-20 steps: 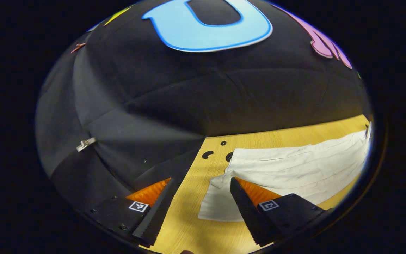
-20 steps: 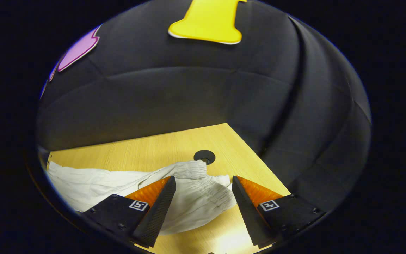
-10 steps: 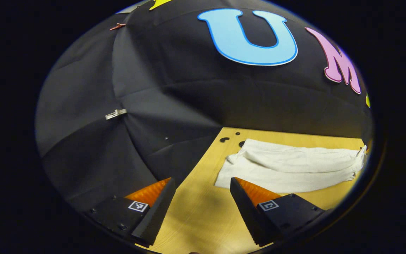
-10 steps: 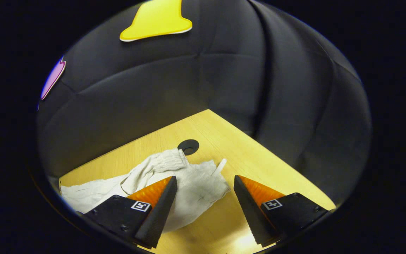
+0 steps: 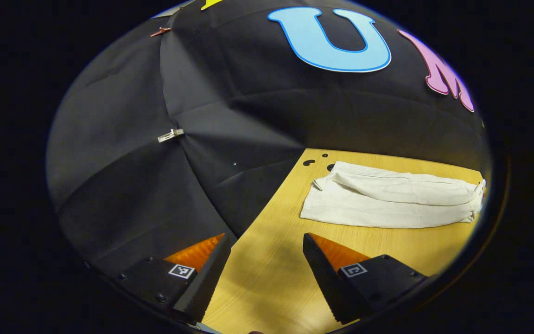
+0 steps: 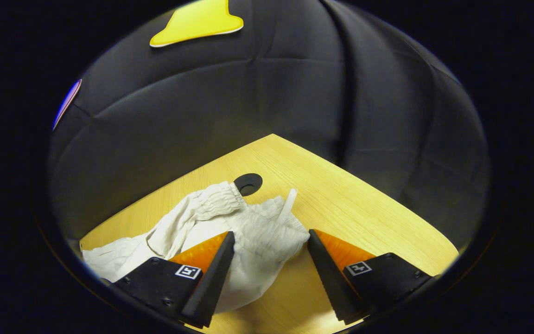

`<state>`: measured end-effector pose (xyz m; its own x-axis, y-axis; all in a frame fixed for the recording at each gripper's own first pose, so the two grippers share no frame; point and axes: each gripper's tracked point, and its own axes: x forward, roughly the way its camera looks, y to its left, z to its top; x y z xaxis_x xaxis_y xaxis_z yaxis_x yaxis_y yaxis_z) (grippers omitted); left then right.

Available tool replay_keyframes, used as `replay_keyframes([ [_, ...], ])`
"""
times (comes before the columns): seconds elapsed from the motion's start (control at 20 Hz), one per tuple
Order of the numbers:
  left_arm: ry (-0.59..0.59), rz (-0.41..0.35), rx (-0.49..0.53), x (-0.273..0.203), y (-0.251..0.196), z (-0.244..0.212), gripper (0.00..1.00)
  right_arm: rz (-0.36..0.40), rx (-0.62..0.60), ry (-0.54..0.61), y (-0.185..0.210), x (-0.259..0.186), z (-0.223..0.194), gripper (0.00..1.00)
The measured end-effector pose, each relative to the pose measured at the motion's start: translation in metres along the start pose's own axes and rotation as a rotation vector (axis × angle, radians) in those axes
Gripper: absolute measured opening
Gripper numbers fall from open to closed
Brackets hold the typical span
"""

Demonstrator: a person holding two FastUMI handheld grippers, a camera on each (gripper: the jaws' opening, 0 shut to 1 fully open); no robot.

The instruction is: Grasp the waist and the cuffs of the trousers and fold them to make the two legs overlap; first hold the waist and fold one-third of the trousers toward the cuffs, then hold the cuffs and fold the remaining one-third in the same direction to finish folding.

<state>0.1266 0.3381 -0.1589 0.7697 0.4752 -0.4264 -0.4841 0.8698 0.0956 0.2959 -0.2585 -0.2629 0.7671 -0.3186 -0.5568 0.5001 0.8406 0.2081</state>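
Observation:
White trousers (image 5: 387,199) lie stretched across a light wooden table (image 5: 267,260), their cuff end nearest my left gripper (image 5: 267,255). That gripper stands open above bare wood, short of the cuffs and apart from them. In the right gripper view the gathered elastic waist (image 6: 253,222) lies rumpled, a white drawstring (image 6: 288,204) trailing from it. My right gripper (image 6: 269,253) is open, its jaws spread on either side of the waist fabric, not pressing on it.
A round cable hole (image 6: 247,182) in the table sits just behind the waist. Small dark holes (image 5: 315,162) mark the tabletop near the cuffs. The table corner (image 6: 271,137) meets the black cloth wall. A small metal clip (image 5: 170,135) hangs on the wall.
My left gripper has drawn back from the cuffs, which now lie farther off. My right gripper has moved closer to the waist, which now sits between its fingers.

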Motion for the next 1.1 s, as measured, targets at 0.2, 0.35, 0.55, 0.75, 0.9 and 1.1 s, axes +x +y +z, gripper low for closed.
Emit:
replay_keyframes([
  [0.2, 0.009, -0.018, 0.034, -0.005, -0.01, -0.011, 0.98, 0.024, 0.067, 0.047, 0.005, 0.0, -0.002, 0.64],
  [0.35, 0.038, -0.033, 0.028, -0.006, -0.023, -0.022, 0.98, 0.043, 0.067, 0.034, 0.009, -0.004, 0.002, 0.31],
  [0.55, 0.042, -0.051, 0.077, -0.009, -0.036, -0.023, 0.98, 0.044, 0.003, -0.006, 0.013, -0.006, 0.007, 0.14],
  [0.75, 0.019, -0.088, 0.105, -0.015, -0.046, -0.011, 0.98, 0.067, 0.013, -0.094, 0.026, -0.029, 0.04, 0.11],
  [0.9, 0.008, -0.108, 0.101, -0.017, -0.053, -0.005, 0.98, 0.097, -0.025, -0.139, 0.034, -0.052, 0.054, 0.11],
  [1.1, -0.024, -0.142, 0.086, -0.024, -0.065, 0.0, 0.98, 0.14, -0.05, -0.217, 0.047, -0.083, 0.07, 0.1],
])
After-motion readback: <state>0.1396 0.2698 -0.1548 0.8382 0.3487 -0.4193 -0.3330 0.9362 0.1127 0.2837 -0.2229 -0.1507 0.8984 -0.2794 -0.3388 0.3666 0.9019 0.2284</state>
